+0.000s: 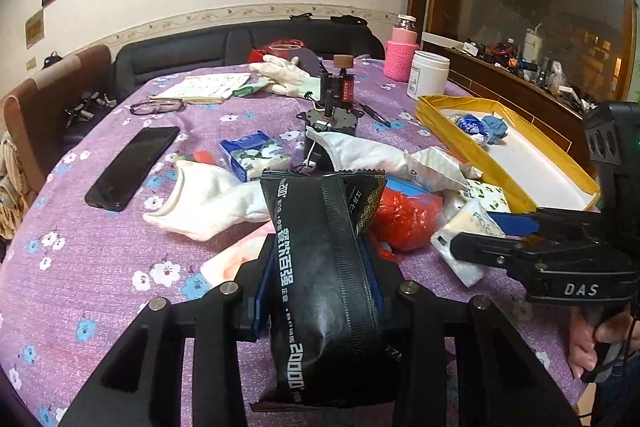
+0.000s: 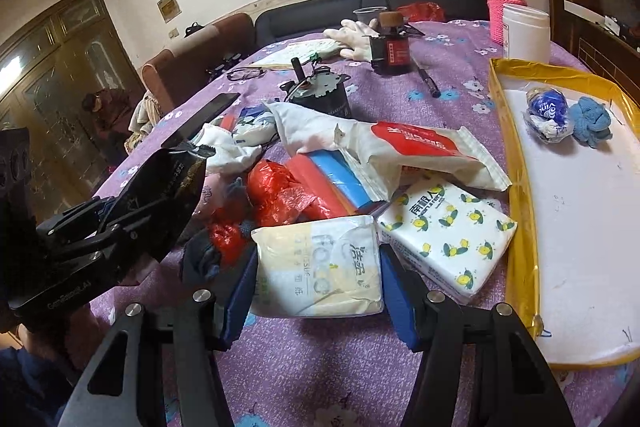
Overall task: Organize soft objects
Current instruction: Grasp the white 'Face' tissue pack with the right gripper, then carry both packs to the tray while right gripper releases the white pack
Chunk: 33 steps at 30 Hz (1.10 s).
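Both claws closed on packs, angled down over the table

The left claw points forward and down, its blue-padded fingers pressed against the two sides of a black foil pack, which it holds lifted and standing on end between them. To its right, in the left wrist view, the right claw reaches in toward the left, with the person's hand wrapped round its handle at the near right edge. In the right wrist view the right claw's blue fingers bracket a pale tissue pack, pads touching its left and right sides. The left claw's black body sits at the near left there.
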{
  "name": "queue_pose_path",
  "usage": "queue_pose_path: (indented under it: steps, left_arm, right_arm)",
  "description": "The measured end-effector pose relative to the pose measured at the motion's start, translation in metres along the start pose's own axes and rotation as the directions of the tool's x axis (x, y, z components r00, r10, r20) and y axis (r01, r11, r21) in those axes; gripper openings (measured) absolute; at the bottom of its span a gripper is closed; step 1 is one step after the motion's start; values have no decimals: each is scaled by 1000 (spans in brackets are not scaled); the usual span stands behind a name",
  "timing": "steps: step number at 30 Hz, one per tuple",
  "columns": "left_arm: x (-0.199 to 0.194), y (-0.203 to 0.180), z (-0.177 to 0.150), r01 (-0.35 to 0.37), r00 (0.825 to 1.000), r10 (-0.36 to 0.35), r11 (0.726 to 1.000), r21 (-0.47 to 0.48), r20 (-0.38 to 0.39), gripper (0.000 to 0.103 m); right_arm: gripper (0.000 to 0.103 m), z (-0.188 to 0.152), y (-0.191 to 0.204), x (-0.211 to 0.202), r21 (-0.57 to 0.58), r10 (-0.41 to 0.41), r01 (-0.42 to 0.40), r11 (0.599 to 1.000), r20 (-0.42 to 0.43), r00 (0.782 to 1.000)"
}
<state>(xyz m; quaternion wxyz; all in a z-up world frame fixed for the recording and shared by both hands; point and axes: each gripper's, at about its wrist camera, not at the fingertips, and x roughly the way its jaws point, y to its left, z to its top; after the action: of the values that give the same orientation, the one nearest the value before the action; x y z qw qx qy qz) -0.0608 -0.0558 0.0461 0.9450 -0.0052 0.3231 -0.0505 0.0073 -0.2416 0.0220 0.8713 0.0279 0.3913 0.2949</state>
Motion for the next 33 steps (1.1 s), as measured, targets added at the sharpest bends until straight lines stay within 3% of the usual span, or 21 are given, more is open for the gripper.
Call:
queue_pose_path:
  steps: [13,33]
  left_arm:
    - [-12,-8,5,-67,997,65,997,48,47,37]
    - [-15,-72,31,-52,995,35,981,186,94,37]
  right_arm:
    - [63,3,4,-20,7,27,-28,1000,47,999]
    - [63,2,-46,-64,130,12,-34,991,166,986]
